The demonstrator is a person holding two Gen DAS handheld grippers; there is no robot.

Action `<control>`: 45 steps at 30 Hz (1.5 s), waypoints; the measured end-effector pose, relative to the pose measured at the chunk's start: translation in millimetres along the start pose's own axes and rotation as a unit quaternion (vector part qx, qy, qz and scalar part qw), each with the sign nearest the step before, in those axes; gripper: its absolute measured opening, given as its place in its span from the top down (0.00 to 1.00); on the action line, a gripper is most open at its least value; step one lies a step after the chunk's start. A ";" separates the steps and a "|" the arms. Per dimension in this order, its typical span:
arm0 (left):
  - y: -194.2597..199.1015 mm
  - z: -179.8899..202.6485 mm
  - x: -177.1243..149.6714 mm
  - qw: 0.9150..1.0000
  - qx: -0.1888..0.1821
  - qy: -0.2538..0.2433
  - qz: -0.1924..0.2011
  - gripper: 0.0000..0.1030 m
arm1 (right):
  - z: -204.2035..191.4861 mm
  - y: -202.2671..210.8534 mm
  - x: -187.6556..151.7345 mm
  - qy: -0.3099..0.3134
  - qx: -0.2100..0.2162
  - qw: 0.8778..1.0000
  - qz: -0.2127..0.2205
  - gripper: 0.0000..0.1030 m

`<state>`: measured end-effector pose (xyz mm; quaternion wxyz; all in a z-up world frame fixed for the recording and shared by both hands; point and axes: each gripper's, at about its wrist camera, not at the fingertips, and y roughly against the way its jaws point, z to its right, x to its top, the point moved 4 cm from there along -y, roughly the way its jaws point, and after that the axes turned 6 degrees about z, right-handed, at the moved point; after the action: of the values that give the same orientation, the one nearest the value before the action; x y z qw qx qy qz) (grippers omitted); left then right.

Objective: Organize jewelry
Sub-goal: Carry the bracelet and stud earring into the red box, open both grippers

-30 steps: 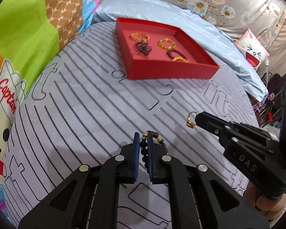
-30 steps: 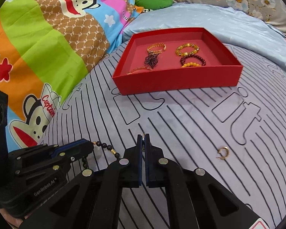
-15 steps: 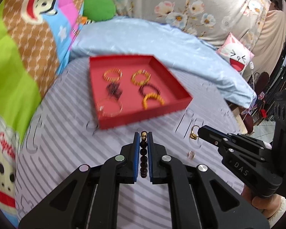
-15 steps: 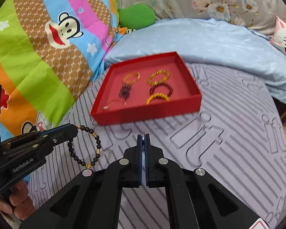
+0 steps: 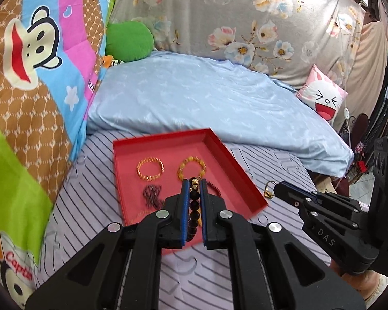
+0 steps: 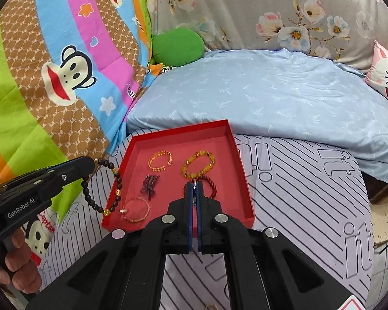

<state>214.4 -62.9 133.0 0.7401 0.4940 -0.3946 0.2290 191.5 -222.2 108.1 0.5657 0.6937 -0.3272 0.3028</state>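
My left gripper [image 5: 193, 184] is shut on a black bead bracelet [image 5: 194, 206] with gold beads; it hangs from the tip in the right wrist view [image 6: 108, 186], beside the tray's left wall. My right gripper [image 6: 194, 184] is shut on a small gold ring, seen at its tip in the left wrist view [image 5: 269, 190], just right of the tray. The red tray [image 5: 245, 178] lies on the striped bed cover and holds gold bracelets [image 6: 160, 160], an amber bead bracelet [image 6: 198, 164], a dark red one [image 6: 212, 184], a dark tangle [image 6: 150, 184] and a thin bangle [image 6: 135, 209].
A light blue pillow [image 6: 271, 98] lies just behind the tray. A colourful monkey-print quilt [image 6: 64, 77] rises on the left. A green cushion [image 6: 178, 46] and a pink-white cushion [image 5: 323, 98] sit at the back. The bed's edge drops off at the right.
Both grippers have risen and moved forward to the tray with their pieces still held. The tray now sits right under the fingertips.
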 end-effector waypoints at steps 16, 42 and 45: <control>-57.8 -30.9 24.6 1.000 0.002 0.024 -0.011 0.93 | -2.0 -67.5 13.9 0.001 0.007 1.000 -0.024 0.98; -81.7 -71.9 23.9 0.997 0.019 0.075 -0.020 0.74 | 1.7 -86.5 12.6 0.002 -0.016 1.000 -0.021 0.71; -73.7 -77.9 22.9 0.997 0.022 0.079 -0.016 0.74 | 3.1 -79.1 12.0 0.007 -0.021 1.000 -0.016 0.69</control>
<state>309.3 -23.0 95.3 0.7617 0.4966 -0.3218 0.2638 261.9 -215.1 70.6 0.5871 0.6850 -0.3181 0.2915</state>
